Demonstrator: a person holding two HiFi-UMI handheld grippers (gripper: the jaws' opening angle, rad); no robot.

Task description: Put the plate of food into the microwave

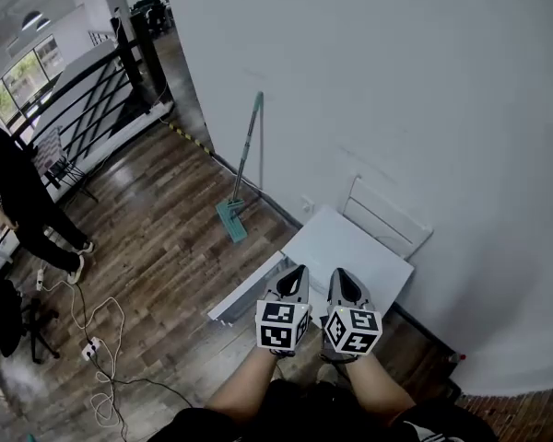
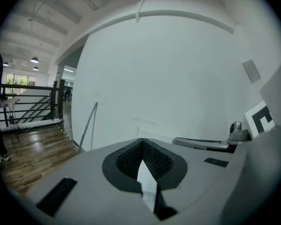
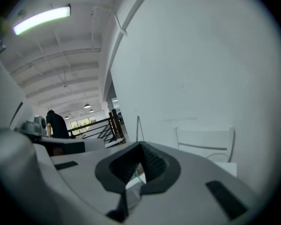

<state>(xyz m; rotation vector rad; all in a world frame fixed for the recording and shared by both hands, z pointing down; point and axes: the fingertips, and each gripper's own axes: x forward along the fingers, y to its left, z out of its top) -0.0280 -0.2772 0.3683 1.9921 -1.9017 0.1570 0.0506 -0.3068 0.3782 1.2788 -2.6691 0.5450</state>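
No plate of food and no microwave shows in any view. In the head view my left gripper (image 1: 298, 273) and right gripper (image 1: 342, 274) are held side by side in front of my body, over a white board (image 1: 350, 247) lying on the wooden floor. Both point toward the white wall. Each has its jaws closed to a point with nothing between them. The left gripper view shows the left gripper (image 2: 141, 143) shut against the bare wall. The right gripper view shows the right gripper (image 3: 139, 147) shut, with a white frame (image 3: 205, 142) beyond it.
A white frame (image 1: 387, 217) leans on the wall behind the board. A green mop (image 1: 240, 178) leans on the wall to the left. A person in black (image 1: 18, 201) stands at far left beside a black railing (image 1: 83, 95). Cables and a power strip (image 1: 92, 348) lie on the floor.
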